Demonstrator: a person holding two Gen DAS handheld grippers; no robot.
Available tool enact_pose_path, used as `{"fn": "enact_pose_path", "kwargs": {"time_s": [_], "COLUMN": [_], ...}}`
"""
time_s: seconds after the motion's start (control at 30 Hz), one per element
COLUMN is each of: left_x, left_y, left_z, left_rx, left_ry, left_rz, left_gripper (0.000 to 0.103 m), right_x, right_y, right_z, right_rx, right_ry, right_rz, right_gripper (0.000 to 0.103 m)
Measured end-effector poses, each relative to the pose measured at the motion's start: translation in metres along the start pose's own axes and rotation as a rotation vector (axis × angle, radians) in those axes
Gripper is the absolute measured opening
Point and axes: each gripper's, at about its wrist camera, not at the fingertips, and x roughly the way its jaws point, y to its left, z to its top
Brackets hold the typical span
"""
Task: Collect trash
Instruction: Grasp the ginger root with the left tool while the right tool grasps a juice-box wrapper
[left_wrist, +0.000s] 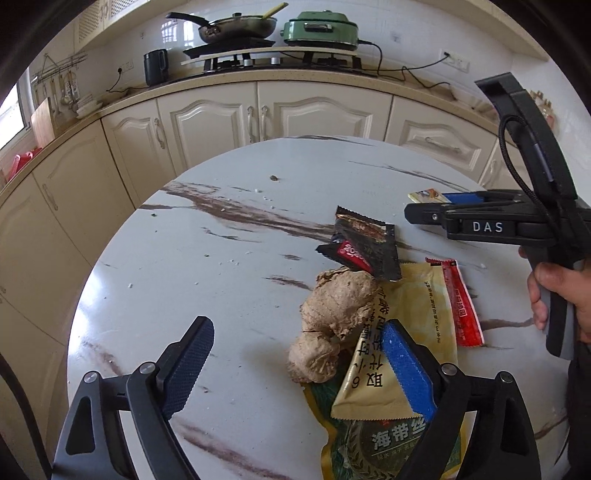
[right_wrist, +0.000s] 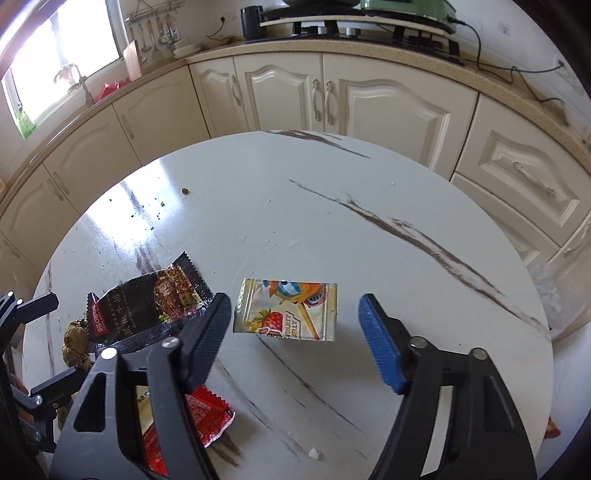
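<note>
Although both grippers hang low over the round marble-patterned tabletop (right_wrist: 332, 229), neither grasps anything yet. Left gripper (left_wrist: 299, 363): jaws released and wide, no pad pressing on anything; the blue pad lies over a cream-yellow sachet (left_wrist: 373, 384), which rests on a green seaweed snack packet (left_wrist: 373, 446), and a knobbly ginger root (left_wrist: 332, 321) sits between the jaws, nearer the blue side. Right gripper (right_wrist: 291, 336): jaws apart, straddling a silver fruit jelly wrapper (right_wrist: 286, 312) that lies flat with a gap on each side.

Farther out, a black beef-steak wrapper (left_wrist: 364, 245) leans on the ginger's far end, and a red sachet (left_wrist: 463, 306) lies to the right of the yellow one. Crumbs dot the far tabletop. Beyond: cream cabinets, a frying pan (left_wrist: 236, 26) and a green electric cooker (left_wrist: 319, 31) on the counter.

Risks, as judged:
- Flat foil wrapper may slide or buckle out when the right jaws close, since there is little edge to catch.
- Left jaws may pinch the ginger along with the sachet, if ginger is not trash here.
- Lifting the overlapped sachets may drag neighbours off the pile.
- The grippers work near each other and could collide.
</note>
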Motion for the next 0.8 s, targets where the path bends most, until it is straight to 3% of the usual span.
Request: {"fn": "enact_pose_path", "kwargs": {"time_s": [0.07,0.17,0.23,0.33,0.47,0.53,0.63,0.8], "left_x": [0.0,0.001,0.004,0.005,-0.008,-0.01,-0.012,-0.007], "left_y": [-0.006,-0.005,0.0,0.007,0.022,0.025,0.025,0.03], "left_z": [-0.005,-0.008,-0.008,-0.01,-0.012,-0.013,-0.011,-0.006], "left_rx": [0.011,0.001,-0.025,-0.041,-0.071,-0.103,-0.115,-0.153], "left_ry": [-0.015,-0.014,-0.011,-0.012,-0.021,-0.009,-0.012,-0.001], "left_rz": [-0.012,-0.064,-0.108,-0.124,-0.107,-0.089,-0.069,-0.085], "left_gripper": [0.082,0.067,0.05,0.041,0.04,0.051,0.053,0.051], "right_x": [-0.002,-0.008,-0.014,-0.022,-0.032,-0.036,-0.04,-0.043], "right_y": [-0.001,-0.004,-0.007,-0.009,-0.012,-0.012,-0.01,-0.003], "right_z": [-0.001,-0.003,-0.007,-0.012,-0.018,-0.019,-0.019,-0.022], "right_rx": [-0.009,-0.005,-0.001,0.005,0.013,0.014,0.019,0.009], "right_ry": [-0.003,-0.004,-0.011,-0.013,-0.018,-0.02,-0.025,-0.025], "right_rz": [0.004,0.024,0.031,0.049,0.064,0.069,0.075,0.085], "right_gripper": [0.047,0.047,0.047,0.047,0.047,0.047,0.047,0.047]}}
